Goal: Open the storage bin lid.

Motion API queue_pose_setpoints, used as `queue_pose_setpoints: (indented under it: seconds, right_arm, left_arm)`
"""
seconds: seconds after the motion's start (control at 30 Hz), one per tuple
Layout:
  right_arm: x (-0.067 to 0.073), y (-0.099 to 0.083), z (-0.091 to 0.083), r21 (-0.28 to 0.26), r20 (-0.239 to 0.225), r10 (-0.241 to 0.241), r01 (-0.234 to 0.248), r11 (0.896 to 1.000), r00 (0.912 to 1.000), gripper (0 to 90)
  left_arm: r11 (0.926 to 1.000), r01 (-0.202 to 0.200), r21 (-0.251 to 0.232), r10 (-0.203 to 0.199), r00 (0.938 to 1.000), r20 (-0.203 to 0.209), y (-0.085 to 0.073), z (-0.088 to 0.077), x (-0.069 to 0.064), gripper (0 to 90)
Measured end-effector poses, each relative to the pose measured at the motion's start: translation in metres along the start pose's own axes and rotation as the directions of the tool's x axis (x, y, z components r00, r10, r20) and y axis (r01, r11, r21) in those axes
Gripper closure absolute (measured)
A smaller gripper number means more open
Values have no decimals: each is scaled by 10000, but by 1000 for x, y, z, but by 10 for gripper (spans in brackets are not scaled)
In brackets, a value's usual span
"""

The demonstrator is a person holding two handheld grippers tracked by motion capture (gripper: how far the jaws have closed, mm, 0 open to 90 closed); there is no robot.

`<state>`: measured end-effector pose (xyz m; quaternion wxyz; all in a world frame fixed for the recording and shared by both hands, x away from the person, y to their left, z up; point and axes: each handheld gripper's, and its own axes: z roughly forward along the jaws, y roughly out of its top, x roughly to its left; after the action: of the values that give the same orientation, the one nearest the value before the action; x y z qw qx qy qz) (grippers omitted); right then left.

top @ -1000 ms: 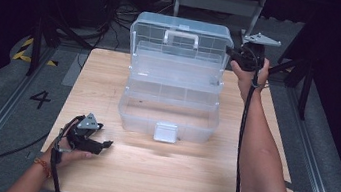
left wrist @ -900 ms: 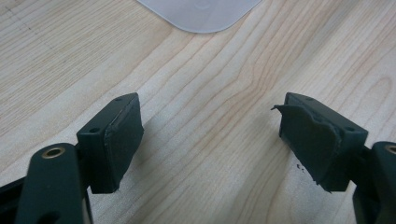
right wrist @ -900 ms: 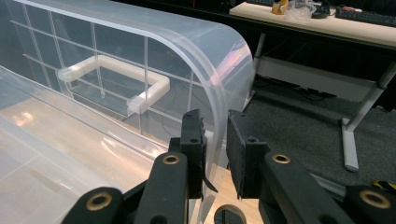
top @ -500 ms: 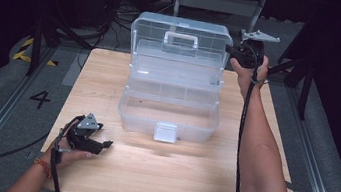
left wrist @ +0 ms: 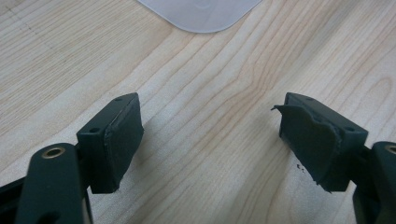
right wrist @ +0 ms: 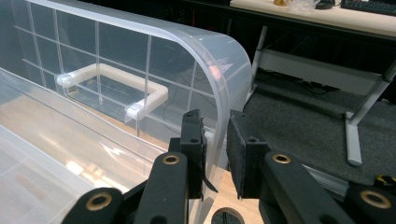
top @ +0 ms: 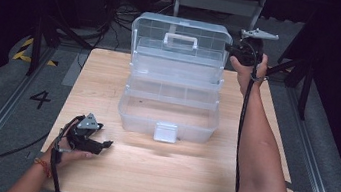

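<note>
A clear plastic toolbox (top: pixel 169 111) stands open on the wooden table (top: pixel 162 175), its stepped trays spread out. Its lid (top: pixel 182 34) with a white handle (top: pixel 180 40) is raised at the back. My right gripper (top: pixel 230 49) is shut on the lid's right edge. In the right gripper view the curved lid wall (right wrist: pixel 140 60) runs between the pads of this gripper (right wrist: pixel 215 144), with the handle (right wrist: pixel 116 84) beyond. My left gripper (top: pixel 105 144) lies on the table at the front left, open with nothing in it. The left gripper view has those jaws (left wrist: pixel 210 140) wide apart over bare wood.
The toolbox's white front latch (top: pixel 165 131) faces the person, and its rounded corner (left wrist: pixel 201 11) lies just ahead of the left jaws. Beyond the table stand a metal frame (top: pixel 217 1) and dark floor with cables. A grey floor strip at the left bears a "4" (top: pixel 40 99).
</note>
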<state>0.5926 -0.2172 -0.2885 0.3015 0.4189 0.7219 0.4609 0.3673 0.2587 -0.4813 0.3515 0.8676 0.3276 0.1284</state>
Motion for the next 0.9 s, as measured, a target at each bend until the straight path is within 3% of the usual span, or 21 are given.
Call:
queue_pose_setpoints:
  seconds: [0.13, 0.2, 0.9]
  right_arm:
    - [-2, 3, 4, 150, 25, -112, 112, 9998, 9999, 775]
    - [-5, 4, 6, 78, -62, 17, -17, 10000, 10000, 819]
    - [-18, 8, 29, 631, -153, 314, -304, 9975, 9994, 811]
  left_arm:
    - [10000, -2, -1, 2, 10000, -5, 0, 0, 0, 220]
    - [10000, 5, 7, -5, 10000, 0, 0, 0, 0, 220]
    - [10000, 6, 1, -6, 10000, -5, 0, 0, 0, 220]
